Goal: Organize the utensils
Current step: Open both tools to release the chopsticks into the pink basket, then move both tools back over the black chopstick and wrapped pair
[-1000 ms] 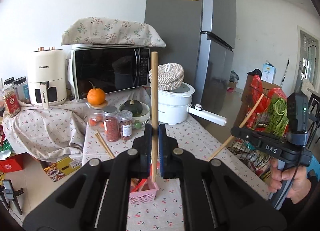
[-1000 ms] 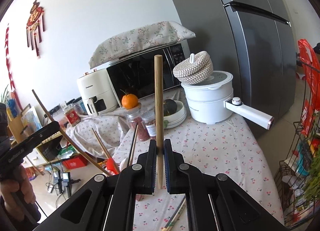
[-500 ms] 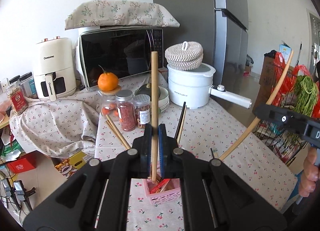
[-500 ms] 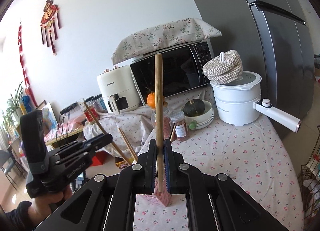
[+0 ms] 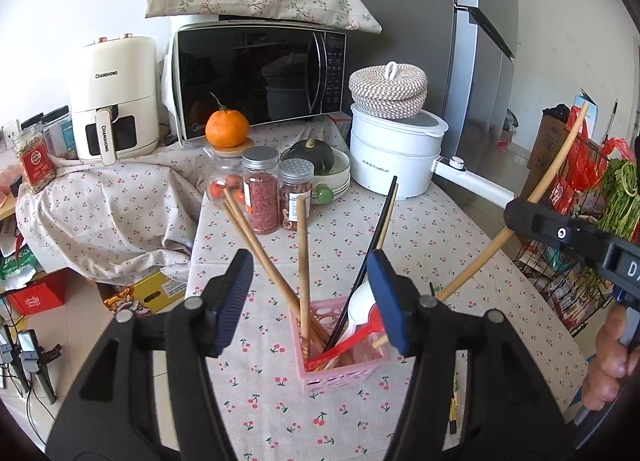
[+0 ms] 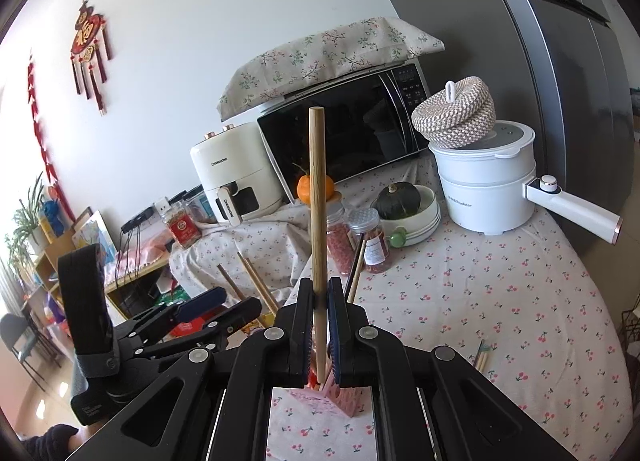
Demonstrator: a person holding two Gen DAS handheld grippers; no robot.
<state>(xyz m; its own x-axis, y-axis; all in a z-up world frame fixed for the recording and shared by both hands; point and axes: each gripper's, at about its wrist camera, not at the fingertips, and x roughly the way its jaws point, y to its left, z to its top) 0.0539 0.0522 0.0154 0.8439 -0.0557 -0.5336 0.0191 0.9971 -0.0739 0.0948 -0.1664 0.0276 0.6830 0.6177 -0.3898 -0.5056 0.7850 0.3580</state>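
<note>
A pink basket (image 5: pixel 340 359) on the cherry-print tablecloth holds several wooden chopsticks, a black chopstick (image 5: pixel 374 245), a white spoon (image 5: pixel 358 307) and a red utensil. My left gripper (image 5: pixel 310 301) hovers just above it, its jaws opening. A wooden chopstick (image 5: pixel 303 261) stands in the basket between the jaws, and neither pad touches it. My right gripper (image 6: pixel 320 325) is shut on another wooden chopstick (image 6: pixel 318 201), held upright over the basket (image 6: pixel 332 397). The left gripper (image 6: pixel 208 305) shows at the lower left of the right wrist view.
Behind the basket stand three jars (image 5: pixel 262 189), one with an orange (image 5: pixel 227 128) on top, a bowl with a dark squash (image 5: pixel 316 155) and a white pot (image 5: pixel 394 157). A microwave (image 5: pixel 256 77) and air fryer (image 5: pixel 114 97) line the wall. Loose chopsticks (image 6: pixel 480 357) lie on the cloth to the right.
My left gripper sank toward the basket and opened, letting go of its chopstick, which now stands in the basket. My right gripper moved over the basket, its chopstick still gripped.
</note>
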